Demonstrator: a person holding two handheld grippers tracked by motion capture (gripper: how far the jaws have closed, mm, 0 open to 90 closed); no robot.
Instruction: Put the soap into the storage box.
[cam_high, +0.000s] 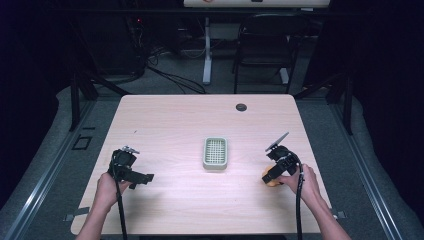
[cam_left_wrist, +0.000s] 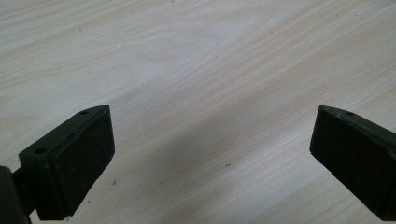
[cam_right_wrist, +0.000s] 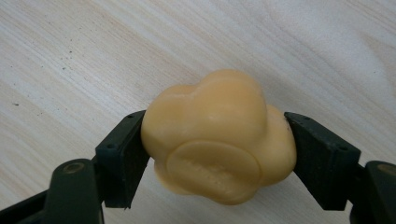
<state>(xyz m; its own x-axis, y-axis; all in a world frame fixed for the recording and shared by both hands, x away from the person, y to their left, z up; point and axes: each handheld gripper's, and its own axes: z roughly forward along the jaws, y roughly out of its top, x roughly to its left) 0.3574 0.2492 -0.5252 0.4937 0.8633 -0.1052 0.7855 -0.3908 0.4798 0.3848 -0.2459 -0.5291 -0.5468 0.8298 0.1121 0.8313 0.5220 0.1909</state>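
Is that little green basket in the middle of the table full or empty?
Empty. From the high view, the basket shows only its bare slotted bottom, with nothing lying inside it.

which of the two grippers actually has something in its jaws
The right gripper: its jaws are clamped on either side of a lumpy yellow soap-like piece. The left gripper stands wide open over bare wooden table, with nothing between its jaws.

light wood table (cam_high: 175, 125), pale grain; small green slotted tray (cam_high: 215, 153) sits abt mid-table; round dark grommet (cam_high: 241, 107) near far edge; yellowish lumpy thing (cam_right_wrist: 219, 135) at right side
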